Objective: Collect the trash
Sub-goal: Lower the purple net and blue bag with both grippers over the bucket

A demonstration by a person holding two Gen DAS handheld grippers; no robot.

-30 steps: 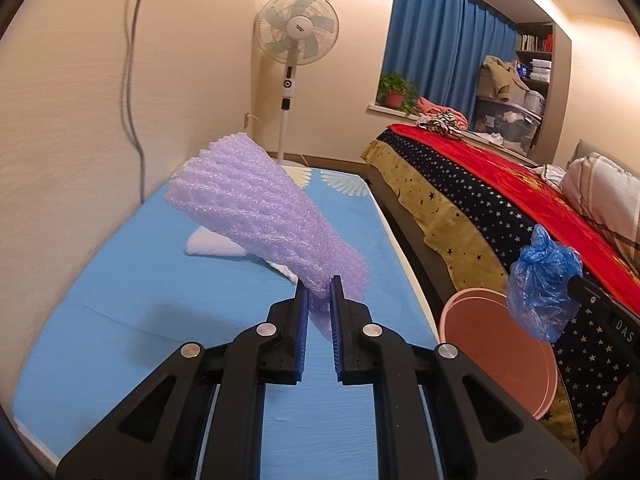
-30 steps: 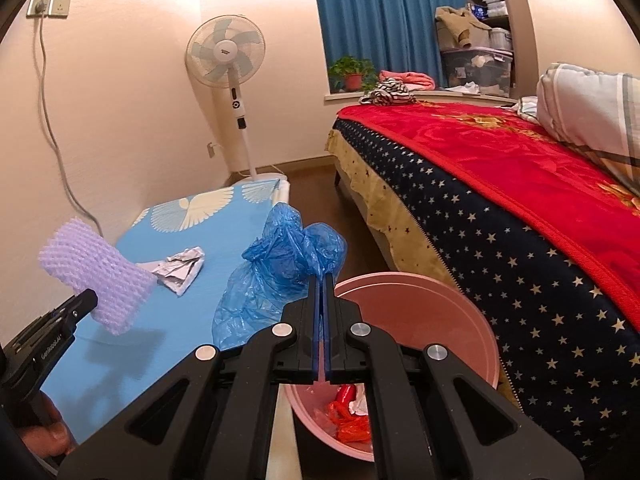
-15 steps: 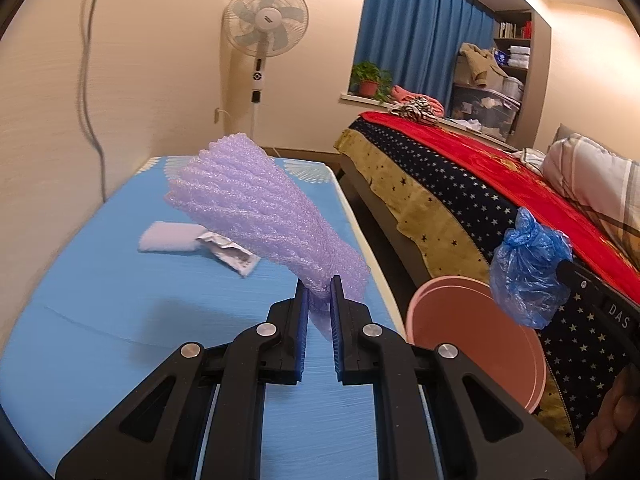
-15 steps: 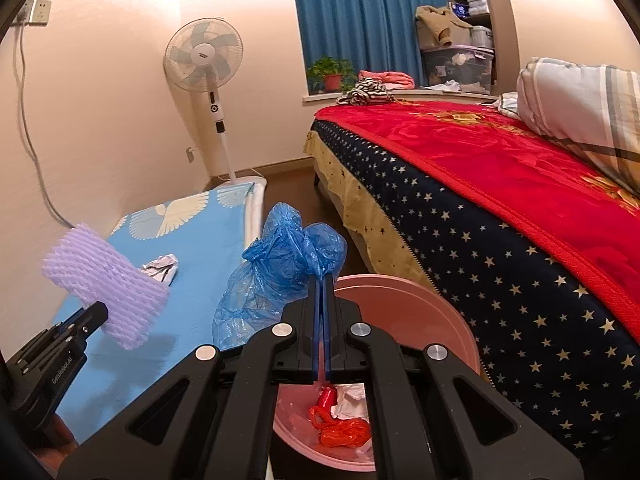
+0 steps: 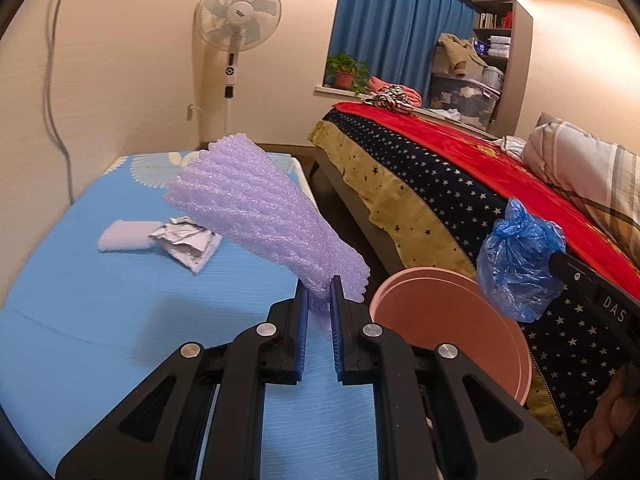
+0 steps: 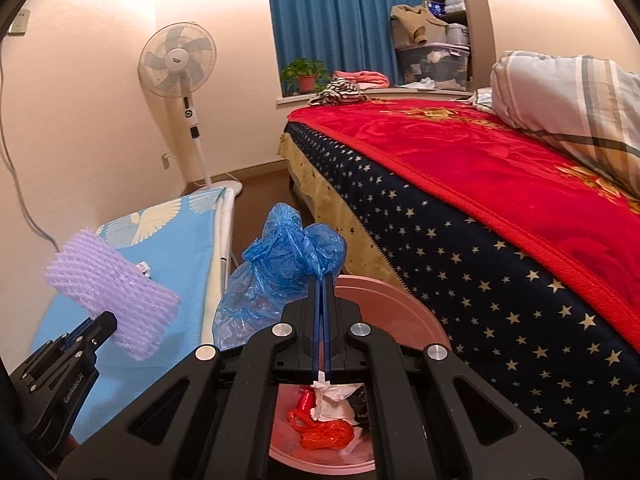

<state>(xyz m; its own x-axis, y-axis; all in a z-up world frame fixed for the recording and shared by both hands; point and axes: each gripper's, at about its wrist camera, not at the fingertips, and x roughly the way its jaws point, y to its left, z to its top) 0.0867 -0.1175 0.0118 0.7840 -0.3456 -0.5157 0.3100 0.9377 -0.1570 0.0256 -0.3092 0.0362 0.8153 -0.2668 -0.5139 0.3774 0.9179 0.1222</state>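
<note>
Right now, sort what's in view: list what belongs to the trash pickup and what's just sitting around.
Part of the job:
- purple foam net sleeve, clamped in the left gripper
- blue plastic bag, pinched in the right gripper
- pink trash bin, already holding scraps
- crumpled paper wrapper and white foam piece on the blue mat

Just lying about:
- standing fan
- potted plant
- plaid pillow

Foam net sleeve: I see it pale purple, with a ribbed mesh pattern.
Crumpled plastic bag: I see clear blue.
Round plastic bin: I see dusty pink; inside I see red-orange and white trash.
Low mat: I see sky blue, with white fan shapes at the far end.
Bed blanket: I see red on top, with gold flowers; the side is dark navy with small gold stars.
Curtain: I see deep blue.
Pillow: I see pale grey with dark and tan stripes.
Gripper pads: I see blue on black arms.
</note>
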